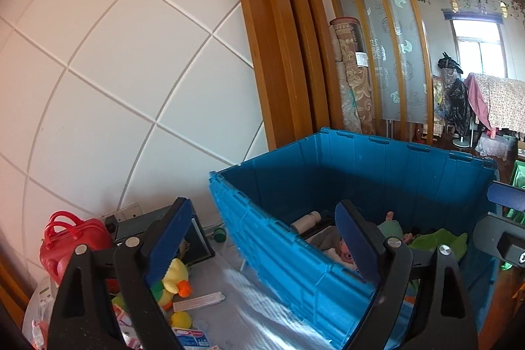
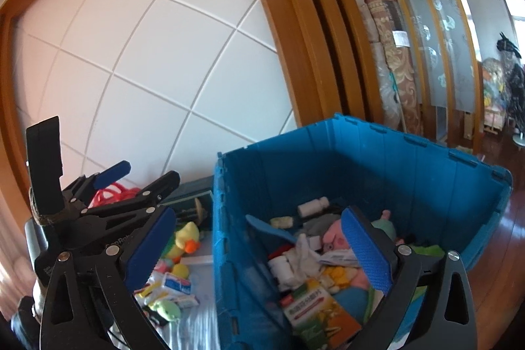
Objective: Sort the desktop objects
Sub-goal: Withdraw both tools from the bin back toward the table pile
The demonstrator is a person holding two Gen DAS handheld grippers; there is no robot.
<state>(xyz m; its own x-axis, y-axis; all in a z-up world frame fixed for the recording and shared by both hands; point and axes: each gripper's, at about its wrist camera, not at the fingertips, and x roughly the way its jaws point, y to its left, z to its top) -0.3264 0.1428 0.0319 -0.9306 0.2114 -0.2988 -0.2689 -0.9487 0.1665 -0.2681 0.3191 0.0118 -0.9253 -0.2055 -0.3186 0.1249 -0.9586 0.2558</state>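
Observation:
A big blue plastic crate (image 1: 288, 238) stands on the desk, also in the right wrist view (image 2: 426, 173). It holds a pink plush toy (image 2: 334, 235), a white bottle (image 2: 311, 207), a green-and-orange box (image 2: 315, 307) and other small items. My left gripper (image 1: 262, 245) is open and empty, straddling the crate's near-left wall. My right gripper (image 2: 259, 255) is open and empty above the crate's left wall. The left gripper (image 2: 137, 182) shows at the left of the right wrist view. A yellow plush duck (image 1: 175, 279) lies on the desk left of the crate (image 2: 187, 236).
A red handbag (image 1: 72, 238) and a dark box (image 1: 197, 238) stand by the tiled wall. Small packets (image 2: 174, 284), a yellow ball (image 1: 180, 319) and a white flat stick (image 1: 200, 300) lie on the desk. Wooden floor (image 2: 498, 268) lies right of the crate.

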